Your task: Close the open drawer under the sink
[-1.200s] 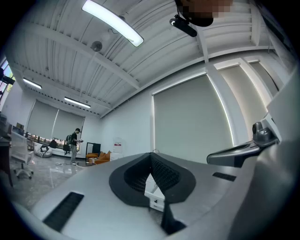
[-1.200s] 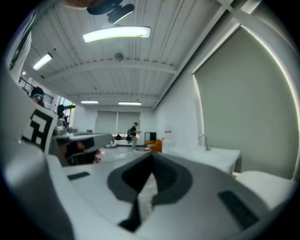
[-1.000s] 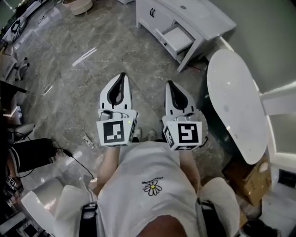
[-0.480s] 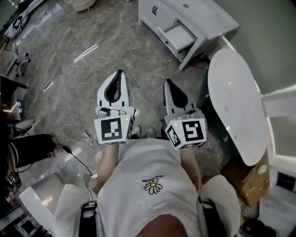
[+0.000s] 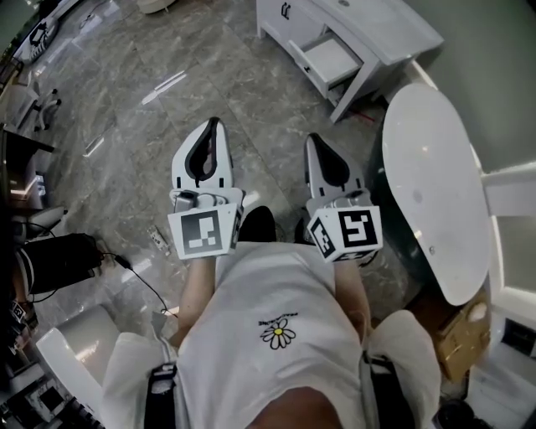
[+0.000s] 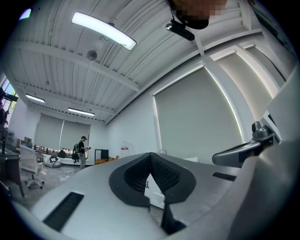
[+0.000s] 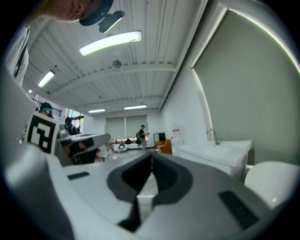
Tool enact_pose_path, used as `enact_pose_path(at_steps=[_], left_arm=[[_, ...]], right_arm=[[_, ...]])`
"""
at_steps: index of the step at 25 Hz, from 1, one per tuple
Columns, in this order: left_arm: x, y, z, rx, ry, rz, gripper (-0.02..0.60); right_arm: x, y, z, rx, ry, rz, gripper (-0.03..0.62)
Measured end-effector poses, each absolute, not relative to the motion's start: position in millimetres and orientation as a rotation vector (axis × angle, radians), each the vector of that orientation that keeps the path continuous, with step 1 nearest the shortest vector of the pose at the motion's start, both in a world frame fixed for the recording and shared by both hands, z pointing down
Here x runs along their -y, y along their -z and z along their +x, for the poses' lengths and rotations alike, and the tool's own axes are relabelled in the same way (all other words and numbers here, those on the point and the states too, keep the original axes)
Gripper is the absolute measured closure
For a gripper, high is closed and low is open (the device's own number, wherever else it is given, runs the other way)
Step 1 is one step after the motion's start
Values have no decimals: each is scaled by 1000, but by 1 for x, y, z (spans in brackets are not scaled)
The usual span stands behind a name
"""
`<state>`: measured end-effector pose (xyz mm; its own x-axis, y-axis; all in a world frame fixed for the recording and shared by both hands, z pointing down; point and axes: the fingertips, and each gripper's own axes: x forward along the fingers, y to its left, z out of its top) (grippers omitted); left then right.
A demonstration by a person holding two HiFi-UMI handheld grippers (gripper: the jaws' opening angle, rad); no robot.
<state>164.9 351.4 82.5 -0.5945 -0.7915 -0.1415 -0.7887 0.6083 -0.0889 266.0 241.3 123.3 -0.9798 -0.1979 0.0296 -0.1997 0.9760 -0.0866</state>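
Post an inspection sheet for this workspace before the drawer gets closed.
Surface: glossy grey marble floor.
Job's things: white vanity cabinet, its white drawer pulled open.
Clutter: brown cardboard box beside the white oval tabletop.
Grippers: left tool shut, empty; right tool shut, empty; both well short of the drawer.
Cables: black cable on the floor, head view's left.
Surroundings: a person standing far across the room.

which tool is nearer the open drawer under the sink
Right. The right tool is short of the open drawer, which lies ahead and slightly right of it. The left tool is beside it, farther left, so farther from the drawer.
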Motion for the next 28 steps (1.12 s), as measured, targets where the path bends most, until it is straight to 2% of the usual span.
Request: enact_pose_path(at_steps=[17,20,28], left_arm=[[-310,-79,130,-2573,-32,-1341,561],[-297,-89,98,-2593,-3,-1324,561],[-265,-88,17,-2557,-158,-1338,563]], right_arm=[[-209,-113,237,3133,-95,304,565],[-194,-117,216,3134,-85,343,565],[-160,-129,144,3054,-84,353,565]])
